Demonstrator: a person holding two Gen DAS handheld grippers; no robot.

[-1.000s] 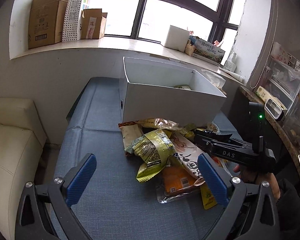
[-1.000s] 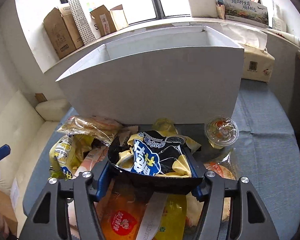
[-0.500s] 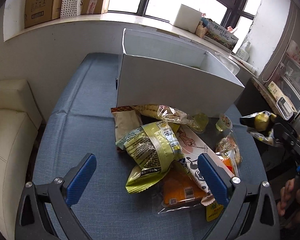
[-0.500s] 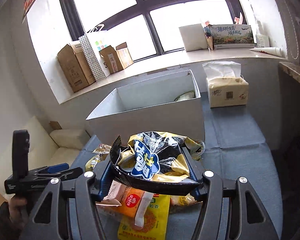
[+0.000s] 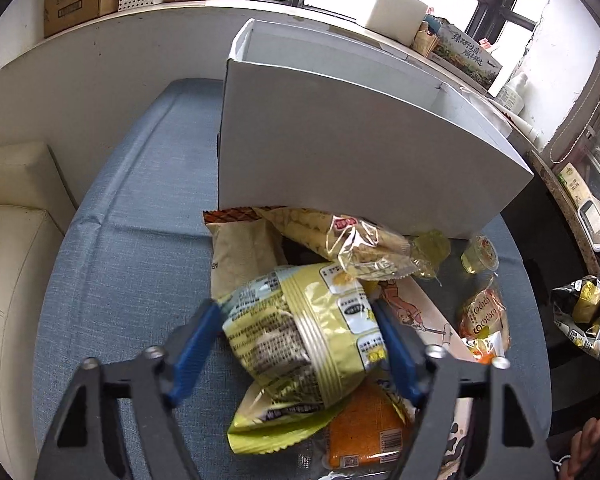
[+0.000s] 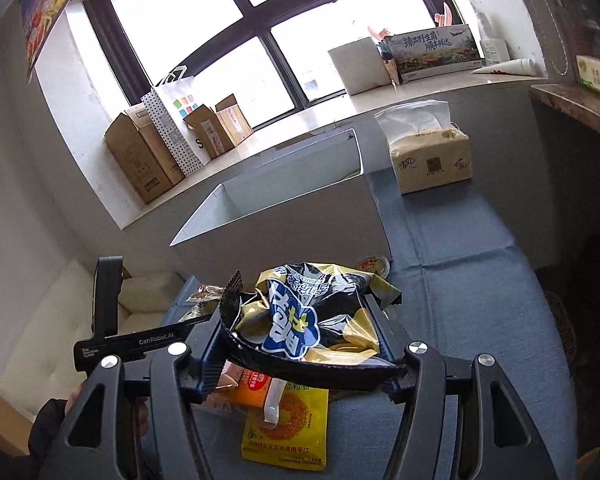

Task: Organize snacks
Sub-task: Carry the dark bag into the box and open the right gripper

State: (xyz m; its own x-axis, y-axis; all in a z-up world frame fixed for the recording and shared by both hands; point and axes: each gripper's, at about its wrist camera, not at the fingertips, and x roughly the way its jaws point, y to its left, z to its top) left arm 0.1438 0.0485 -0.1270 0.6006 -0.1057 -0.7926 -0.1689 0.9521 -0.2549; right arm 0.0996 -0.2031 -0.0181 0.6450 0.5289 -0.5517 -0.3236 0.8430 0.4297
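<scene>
A pile of snack packets lies on the blue cloth table [image 5: 132,280] in front of a white open box [image 5: 360,152]. My left gripper [image 5: 296,312] is low over the pile and its jaws are closing, with the blue pads touching both sides of a yellow-green snack bag [image 5: 300,336]. My right gripper [image 6: 296,312] is shut on a black-and-yellow snack bag [image 6: 308,312], held up in the air short of the white box [image 6: 300,216]. That held bag [image 5: 580,312] also shows at the right edge of the left wrist view.
Around the yellow-green bag lie a clear bag of pastries [image 5: 360,244], a brown packet [image 5: 240,248], an orange packet [image 5: 364,428] and a jelly cup [image 5: 480,254]. A tissue pack [image 6: 428,160] stands right of the box. A cream sofa [image 5: 8,240] borders the table's left.
My left gripper came down onto the pile and its jaws closed from wide open around the yellow-green bag. My right gripper lifted the black-and-yellow bag up and back from the pile.
</scene>
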